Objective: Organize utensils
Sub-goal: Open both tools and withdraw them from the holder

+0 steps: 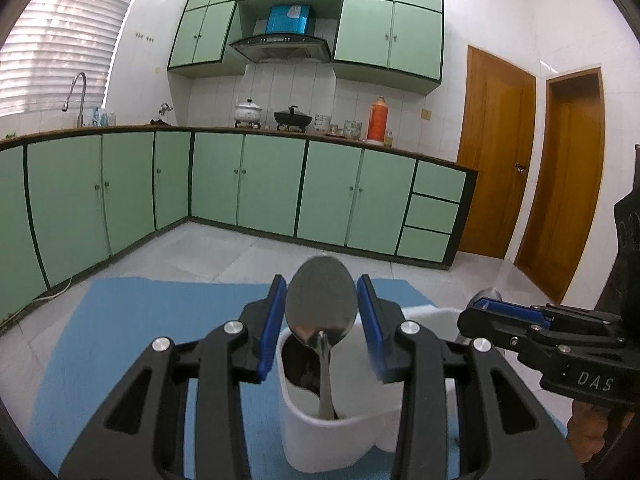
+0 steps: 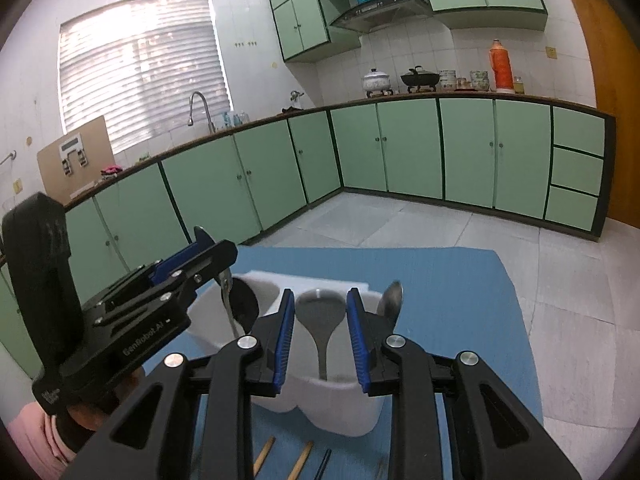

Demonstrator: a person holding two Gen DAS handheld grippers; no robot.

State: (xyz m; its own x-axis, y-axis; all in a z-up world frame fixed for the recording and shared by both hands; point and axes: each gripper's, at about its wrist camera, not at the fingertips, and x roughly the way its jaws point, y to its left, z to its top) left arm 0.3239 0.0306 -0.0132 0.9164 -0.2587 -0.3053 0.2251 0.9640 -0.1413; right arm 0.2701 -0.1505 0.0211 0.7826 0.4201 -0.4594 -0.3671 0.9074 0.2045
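The left tongs (image 1: 322, 316) pinch a spoon (image 1: 321, 307), bowl up, its handle down in the left compartment of the white holder (image 1: 320, 436) on the blue mat (image 1: 120, 340). The right tongs (image 2: 320, 330) pinch a second spoon (image 2: 320, 312) over the holder's middle compartment.

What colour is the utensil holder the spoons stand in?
White; the utensil holder shows best in the right wrist view, on a blue mat.
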